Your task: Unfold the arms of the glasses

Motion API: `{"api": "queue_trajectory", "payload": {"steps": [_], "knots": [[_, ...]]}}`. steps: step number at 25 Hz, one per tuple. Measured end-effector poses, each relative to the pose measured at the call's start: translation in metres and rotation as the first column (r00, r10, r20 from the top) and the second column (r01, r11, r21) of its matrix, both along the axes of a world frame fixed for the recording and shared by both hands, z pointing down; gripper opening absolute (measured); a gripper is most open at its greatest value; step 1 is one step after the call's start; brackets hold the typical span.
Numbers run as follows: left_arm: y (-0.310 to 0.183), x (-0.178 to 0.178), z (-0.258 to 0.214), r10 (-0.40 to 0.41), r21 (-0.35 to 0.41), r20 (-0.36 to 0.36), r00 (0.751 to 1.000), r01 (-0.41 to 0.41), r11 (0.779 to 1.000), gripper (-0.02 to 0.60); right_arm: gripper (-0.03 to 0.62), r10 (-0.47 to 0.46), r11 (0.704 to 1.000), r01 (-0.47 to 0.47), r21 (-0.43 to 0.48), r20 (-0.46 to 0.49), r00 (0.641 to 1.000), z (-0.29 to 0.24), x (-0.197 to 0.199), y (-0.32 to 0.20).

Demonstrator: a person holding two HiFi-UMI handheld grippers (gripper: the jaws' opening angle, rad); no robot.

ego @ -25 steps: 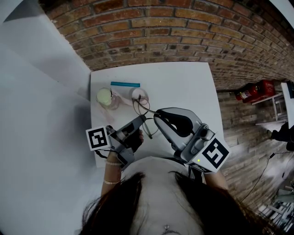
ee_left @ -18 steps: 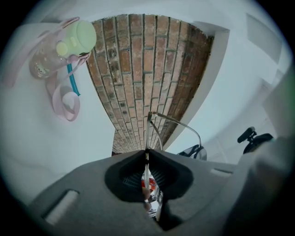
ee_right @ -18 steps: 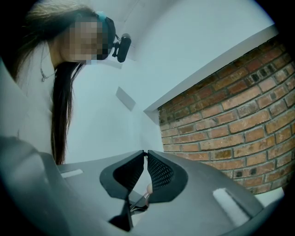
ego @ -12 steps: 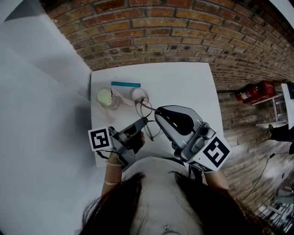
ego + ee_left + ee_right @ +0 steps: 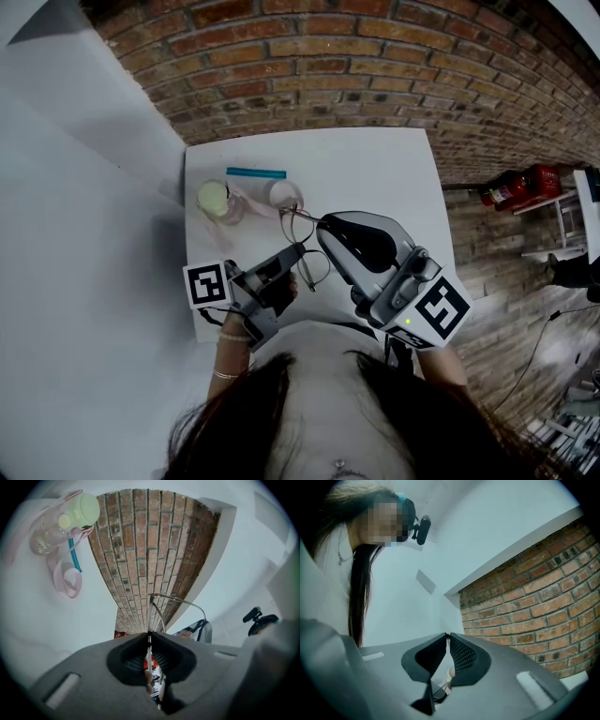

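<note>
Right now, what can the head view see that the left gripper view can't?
Only the head view shows both lenses of the glasses, the marker cubes and the person's hair. Only the left gripper view shows the left gripper with jaws shut on the glasses' thin wire. Both show the green-capped bottle, the blue stick and the brick wall.

Bare indoor room: brick wall (image 5: pixel 328 66), white table (image 5: pixel 375 178).
</note>
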State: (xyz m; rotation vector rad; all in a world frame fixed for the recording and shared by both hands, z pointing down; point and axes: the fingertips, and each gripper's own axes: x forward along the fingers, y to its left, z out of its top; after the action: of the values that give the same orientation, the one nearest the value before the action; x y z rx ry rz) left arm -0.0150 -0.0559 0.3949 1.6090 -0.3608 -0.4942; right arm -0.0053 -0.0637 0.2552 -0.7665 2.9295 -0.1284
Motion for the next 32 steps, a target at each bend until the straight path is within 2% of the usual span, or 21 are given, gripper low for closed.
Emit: {"api": "queue_trajectory", "payload": {"steps": [32], "knots": [[0.013, 0.016, 0.010, 0.107, -0.003, 0.031, 0.994, -0.107, 0.994, 0.021, 0.034, 0.056, 0.998, -0.056, -0.014, 0.007, 0.998, 0.002, 0.009, -0.022]]}}
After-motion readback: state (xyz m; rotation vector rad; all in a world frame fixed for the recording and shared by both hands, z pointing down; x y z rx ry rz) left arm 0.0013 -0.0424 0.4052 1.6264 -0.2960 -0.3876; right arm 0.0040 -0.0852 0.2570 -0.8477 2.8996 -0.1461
